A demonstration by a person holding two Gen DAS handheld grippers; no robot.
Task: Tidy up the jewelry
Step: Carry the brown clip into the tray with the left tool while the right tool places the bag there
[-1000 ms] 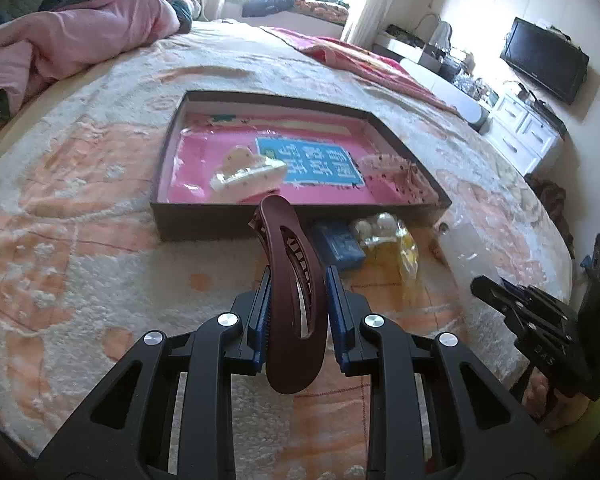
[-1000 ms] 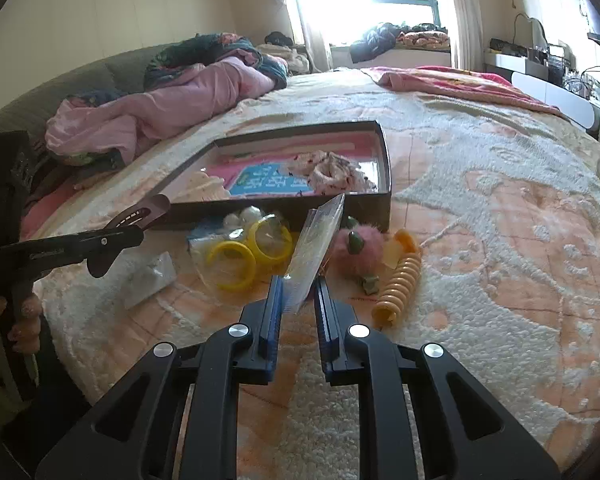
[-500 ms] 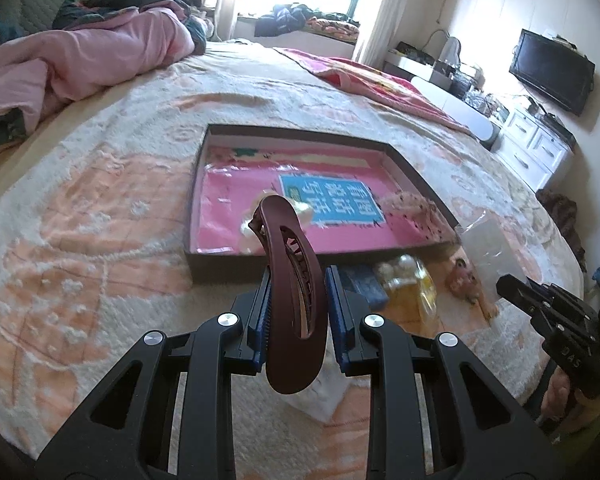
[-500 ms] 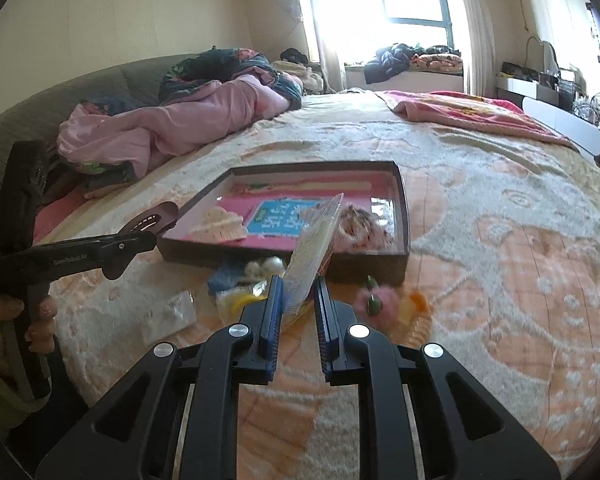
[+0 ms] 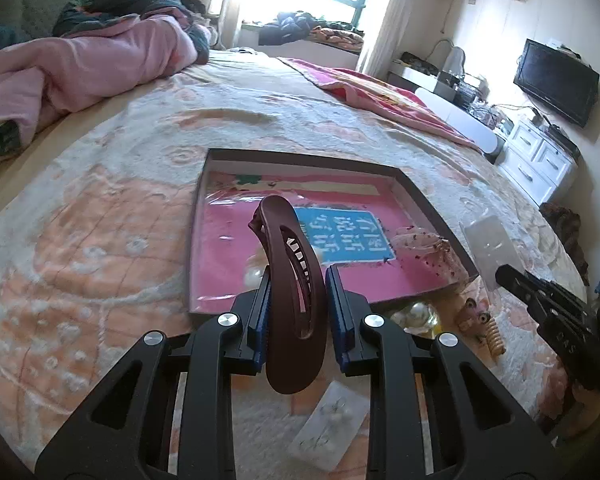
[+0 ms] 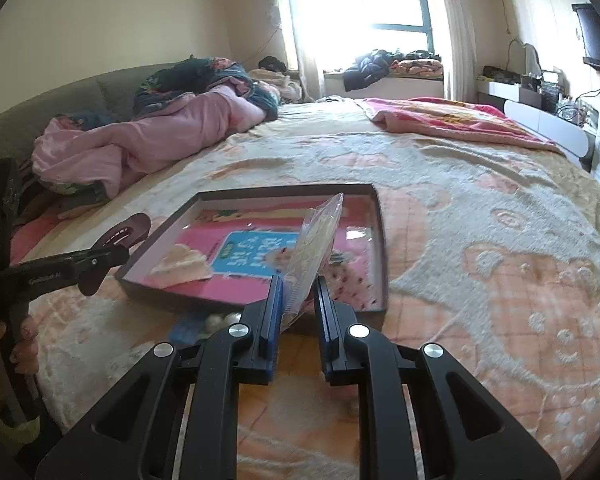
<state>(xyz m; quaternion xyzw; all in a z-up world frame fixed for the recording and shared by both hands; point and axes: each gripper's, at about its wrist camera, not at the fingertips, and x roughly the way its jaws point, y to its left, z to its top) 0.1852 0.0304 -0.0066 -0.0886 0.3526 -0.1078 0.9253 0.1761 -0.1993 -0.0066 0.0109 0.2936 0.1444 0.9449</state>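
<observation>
Left wrist view: the left gripper (image 5: 296, 300) has its fingers (image 5: 260, 312) clenched on a dark brown hair claw clip (image 5: 294, 280), which stands upright between the pads above the bed (image 5: 100, 240). Beyond it lies a shallow dark box (image 5: 420, 196) with a pink lining and a blue card (image 5: 348, 238). At the right edge the right gripper (image 5: 500, 274) holds a clear plastic bag (image 5: 486, 246). A small clear packet (image 5: 332, 428) lies on the bedspread below the clip.

Right wrist view: the right gripper (image 6: 296, 304) has its fingers (image 6: 326, 312) grasping the clear plastic bag (image 6: 318, 236), tilted over the box's (image 6: 380, 216) near edge. A cream hair clip (image 6: 182, 266) rests inside the box. At left, the left gripper (image 6: 112, 258) carries the claw clip (image 6: 120, 236), just beside the box.
</observation>
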